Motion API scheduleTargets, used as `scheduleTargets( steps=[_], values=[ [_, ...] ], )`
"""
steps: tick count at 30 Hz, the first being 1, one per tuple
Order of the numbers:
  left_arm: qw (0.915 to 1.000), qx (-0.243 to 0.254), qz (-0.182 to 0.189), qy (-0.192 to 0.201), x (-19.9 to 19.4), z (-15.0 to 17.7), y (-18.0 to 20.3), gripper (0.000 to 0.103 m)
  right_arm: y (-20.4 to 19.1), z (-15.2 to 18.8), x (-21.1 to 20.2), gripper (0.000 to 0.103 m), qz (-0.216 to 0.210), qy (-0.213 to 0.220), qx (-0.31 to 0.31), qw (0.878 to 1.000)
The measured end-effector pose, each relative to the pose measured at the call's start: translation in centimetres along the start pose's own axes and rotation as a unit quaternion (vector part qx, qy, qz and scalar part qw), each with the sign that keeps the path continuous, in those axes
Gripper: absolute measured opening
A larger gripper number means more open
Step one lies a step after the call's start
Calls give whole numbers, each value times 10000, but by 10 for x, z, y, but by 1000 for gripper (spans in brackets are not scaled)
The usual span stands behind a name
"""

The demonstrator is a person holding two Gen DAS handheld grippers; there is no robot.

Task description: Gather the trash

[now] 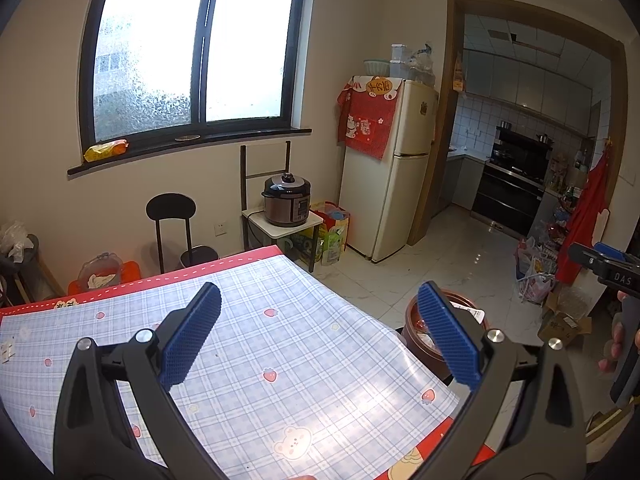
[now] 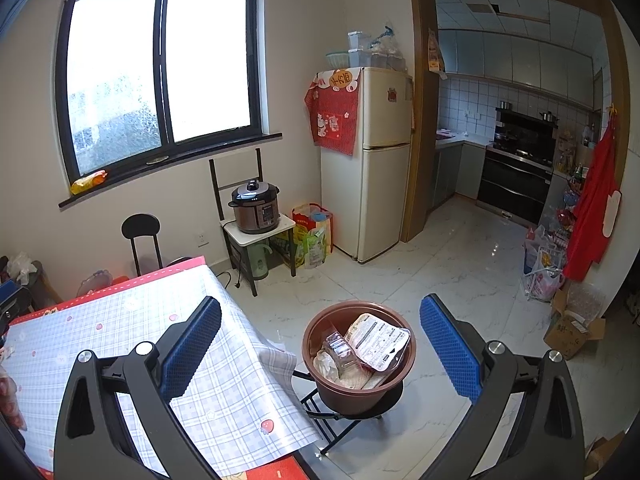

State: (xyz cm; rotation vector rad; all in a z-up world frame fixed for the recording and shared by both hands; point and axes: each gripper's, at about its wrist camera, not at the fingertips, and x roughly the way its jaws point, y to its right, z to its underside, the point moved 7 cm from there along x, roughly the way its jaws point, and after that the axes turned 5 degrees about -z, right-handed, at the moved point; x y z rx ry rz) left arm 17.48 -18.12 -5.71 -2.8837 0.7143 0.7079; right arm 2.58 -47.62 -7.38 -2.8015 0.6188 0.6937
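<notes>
Left gripper (image 1: 319, 334): jaws spread wide, nothing between them; its ribbed blue pads (image 1: 192, 336) hover above a glossy plaid tablecloth (image 1: 280, 360) printed with strawberries and bordered in red. Right gripper (image 2: 320, 344): jaws likewise spread and empty, beyond the table's corner, where the cloth overhangs in a loose fold. The round brown plastic bin (image 2: 320, 380) sits at 6 o'clock in the right wrist view, on a black stool (image 2: 320, 412) just beside the table; it holds a printed white wrapper (image 2: 380, 340), clear crumpled plastic and pale scraps hard to identify. In the left view the pad at 4 o'clock hides most of the bin. Glossy tiled floor (image 2: 440, 272) lies open toward the fridge (image 2: 384, 160).
</notes>
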Motion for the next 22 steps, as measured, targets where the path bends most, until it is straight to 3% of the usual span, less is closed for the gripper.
scheduleTargets(
  steps=[22],
  values=[
    [10000,1,5,-53,11,5,2,97,-1,0,2,98,-7,-22,-26,10000]
  ],
)
